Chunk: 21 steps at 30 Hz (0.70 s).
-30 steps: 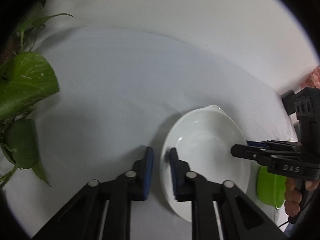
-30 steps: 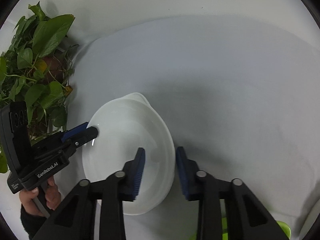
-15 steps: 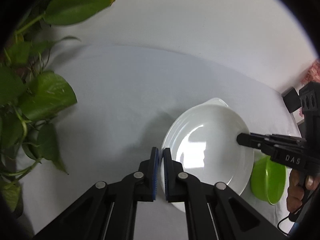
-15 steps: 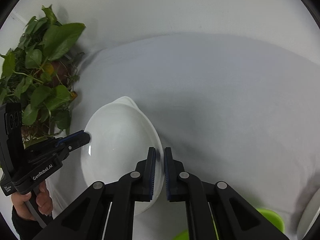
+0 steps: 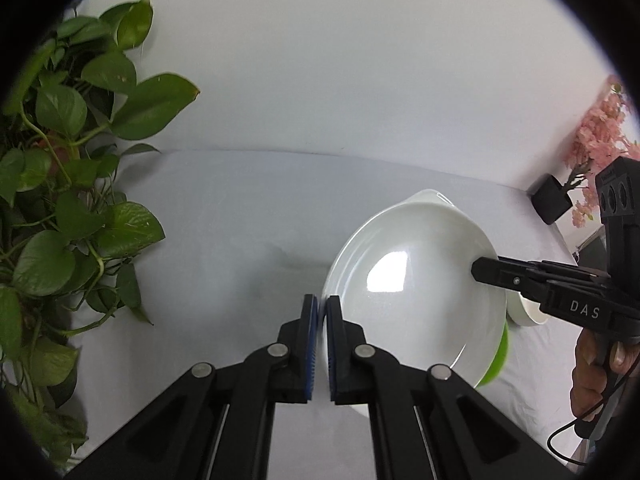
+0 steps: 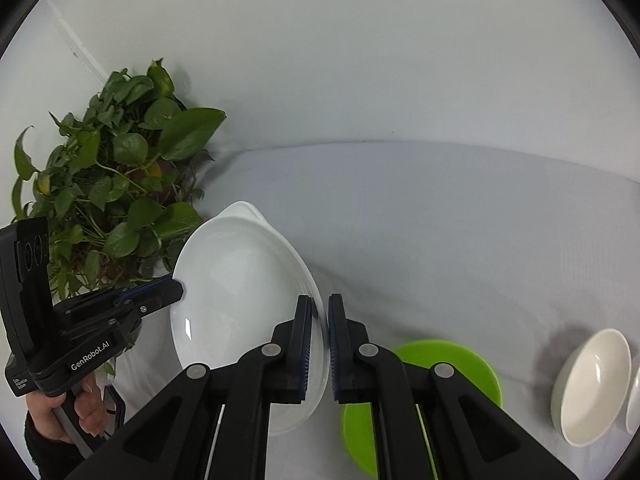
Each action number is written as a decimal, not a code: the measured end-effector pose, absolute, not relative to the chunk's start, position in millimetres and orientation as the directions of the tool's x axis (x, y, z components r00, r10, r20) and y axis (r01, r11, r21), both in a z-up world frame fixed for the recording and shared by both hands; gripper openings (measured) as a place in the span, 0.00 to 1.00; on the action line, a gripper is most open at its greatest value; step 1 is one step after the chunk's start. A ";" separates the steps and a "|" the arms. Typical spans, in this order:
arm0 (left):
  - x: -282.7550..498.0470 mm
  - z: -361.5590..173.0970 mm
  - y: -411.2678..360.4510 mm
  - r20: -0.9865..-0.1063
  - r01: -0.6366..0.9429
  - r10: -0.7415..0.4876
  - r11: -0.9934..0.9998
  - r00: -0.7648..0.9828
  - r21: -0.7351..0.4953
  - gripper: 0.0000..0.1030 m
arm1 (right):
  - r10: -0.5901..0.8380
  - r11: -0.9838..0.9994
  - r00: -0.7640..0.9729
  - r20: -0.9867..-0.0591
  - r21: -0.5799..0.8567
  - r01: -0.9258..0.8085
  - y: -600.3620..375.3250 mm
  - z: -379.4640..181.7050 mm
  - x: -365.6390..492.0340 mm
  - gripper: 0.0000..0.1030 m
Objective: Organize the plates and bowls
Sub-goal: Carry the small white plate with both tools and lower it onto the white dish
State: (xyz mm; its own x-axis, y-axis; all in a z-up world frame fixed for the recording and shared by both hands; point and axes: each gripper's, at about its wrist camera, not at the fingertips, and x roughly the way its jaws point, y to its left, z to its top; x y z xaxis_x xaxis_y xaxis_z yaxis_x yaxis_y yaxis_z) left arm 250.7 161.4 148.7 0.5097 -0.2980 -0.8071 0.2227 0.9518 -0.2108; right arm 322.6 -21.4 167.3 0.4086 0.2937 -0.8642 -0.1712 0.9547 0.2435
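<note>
A large white dish with small handles (image 5: 416, 280) is held up off the table, tilted. My left gripper (image 5: 321, 312) is shut on its left rim. My right gripper (image 6: 319, 320) is shut on its right rim; the dish also shows in the right wrist view (image 6: 236, 304). A green plate (image 6: 444, 364) lies on the table below the dish; its edge peeks out in the left wrist view (image 5: 498, 360). A small white bowl (image 6: 592, 384) stands at the right, with the rim of another white dish (image 6: 634, 396) beside it.
A leafy pothos plant (image 5: 68, 208) stands at the table's left, also seen in the right wrist view (image 6: 116, 200). A black pot with pink flowers (image 5: 554, 200) stands at the far right corner. A white wall backs the white-clothed table (image 6: 440, 216).
Both grippers closed on the white dish's rims and lifted it off the table, tilting it. The green plate and the white bowl came into view beneath and to the right.
</note>
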 end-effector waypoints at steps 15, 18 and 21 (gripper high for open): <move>97.1 181.7 116.3 -0.767 0.245 -0.259 0.960 0.587 -0.137 0.03 | 0.334 0.943 0.483 -0.810 0.291 -0.163 -66.3 221.6 143.4 0.05; 69.3 169.4 105.3 -0.788 0.257 -0.260 0.957 0.559 -0.134 0.03 | 0.328 0.945 0.479 -0.814 0.292 -0.150 -74.3 212.0 101.1 0.05; 46.7 152.8 95.0 -0.813 0.267 -0.267 0.953 0.518 -0.143 0.03 | 0.326 0.944 0.466 -0.822 0.304 -0.124 -86.2 195.9 63.4 0.05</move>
State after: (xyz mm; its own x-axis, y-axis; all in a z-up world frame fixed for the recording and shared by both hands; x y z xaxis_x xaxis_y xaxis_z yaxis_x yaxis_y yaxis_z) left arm 46.7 95.0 152.8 0.5177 -0.2667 -0.8129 0.2666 0.9532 -0.1429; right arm 63.4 -86.2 195.9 0.4661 0.3263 -0.8223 -0.1240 0.9444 0.3045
